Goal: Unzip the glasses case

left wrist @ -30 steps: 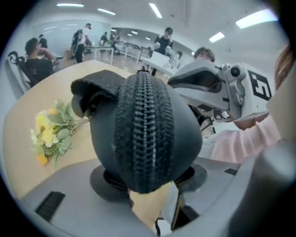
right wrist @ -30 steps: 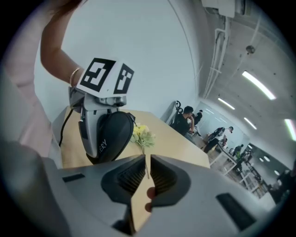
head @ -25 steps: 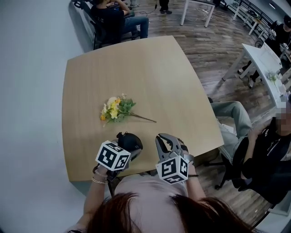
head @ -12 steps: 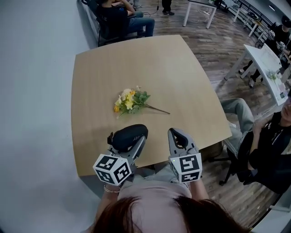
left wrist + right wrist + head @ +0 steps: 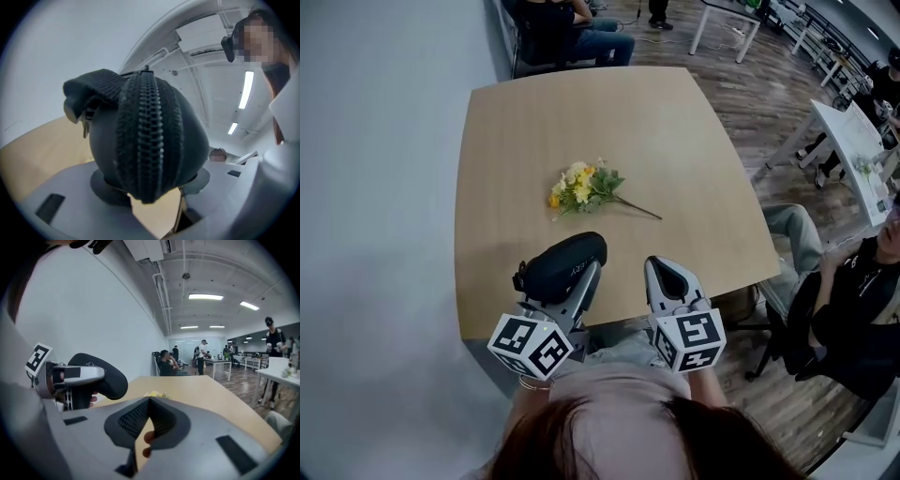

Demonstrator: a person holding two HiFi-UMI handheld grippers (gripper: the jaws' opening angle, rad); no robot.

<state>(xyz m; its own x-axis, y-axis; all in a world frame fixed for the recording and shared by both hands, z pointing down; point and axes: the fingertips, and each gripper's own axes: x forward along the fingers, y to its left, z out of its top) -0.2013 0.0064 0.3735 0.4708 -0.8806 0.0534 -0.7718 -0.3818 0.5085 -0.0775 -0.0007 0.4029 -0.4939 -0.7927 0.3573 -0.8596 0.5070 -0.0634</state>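
Glasses case (image 5: 562, 265) sat clamped between the jaws of my left gripper (image 5: 561, 281), its zip closed. I had it held clear of the wooden table (image 5: 534, 141), over the near edge toward the near-left corner. My right gripper (image 5: 667, 274) hung just beside it, jaws closed together on nothing. A small bunch of yellow flowers (image 5: 586, 186) lay near the table's middle. A plain white wall (image 5: 375, 187) ran along the left edge. Beyond the far edge I saw a seated person (image 5: 572, 28), dark plank floor (image 5: 750, 84) and white desks (image 5: 853, 131).

No legible text; faint unreadable print on the glasses case (image 5: 555, 270)
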